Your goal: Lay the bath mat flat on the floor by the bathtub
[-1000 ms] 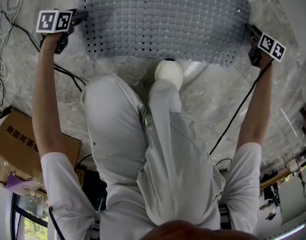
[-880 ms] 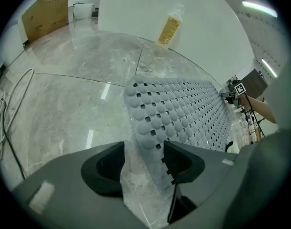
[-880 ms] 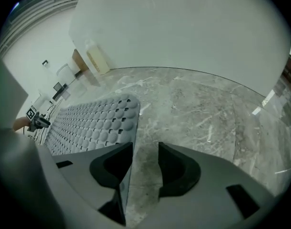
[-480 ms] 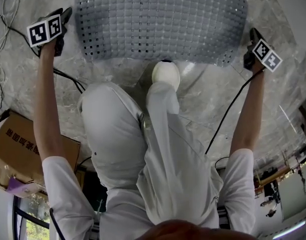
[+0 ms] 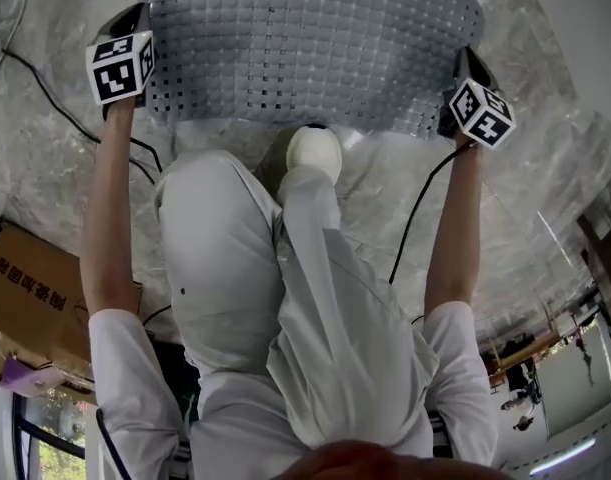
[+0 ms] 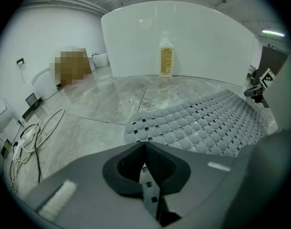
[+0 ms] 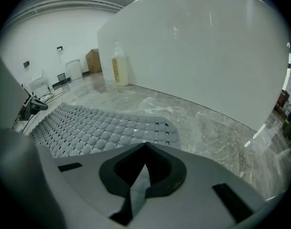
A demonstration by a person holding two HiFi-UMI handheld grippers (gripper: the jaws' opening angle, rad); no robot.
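Observation:
The grey bath mat [image 5: 305, 38], studded and full of small holes, is spread across the marble floor at the top of the head view. My left gripper [image 5: 141, 26] is shut on its left edge, and a strip of mat with holes is pinched between the jaws [image 6: 144, 149]. At the right edge my right gripper [image 5: 463, 63] is shut on the mat as well, with a fold of it caught in the jaws [image 7: 145, 152]. The mat [image 6: 202, 123] stretches away from both grippers toward the white bathtub wall [image 6: 197, 42].
A yellow-labelled bottle [image 6: 166, 61] stands on the floor against the tub wall [image 7: 197, 56]. Cables [image 6: 26, 137] lie on the floor at the left. A cardboard box [image 5: 35, 298] sits behind the person at the left. The person's legs and a white shoe [image 5: 313, 153] are just behind the mat.
Both grippers stood open beside the mat's corners a second ago; each has moved in and shut on the mat. The gripper views now look higher, toward the tub.

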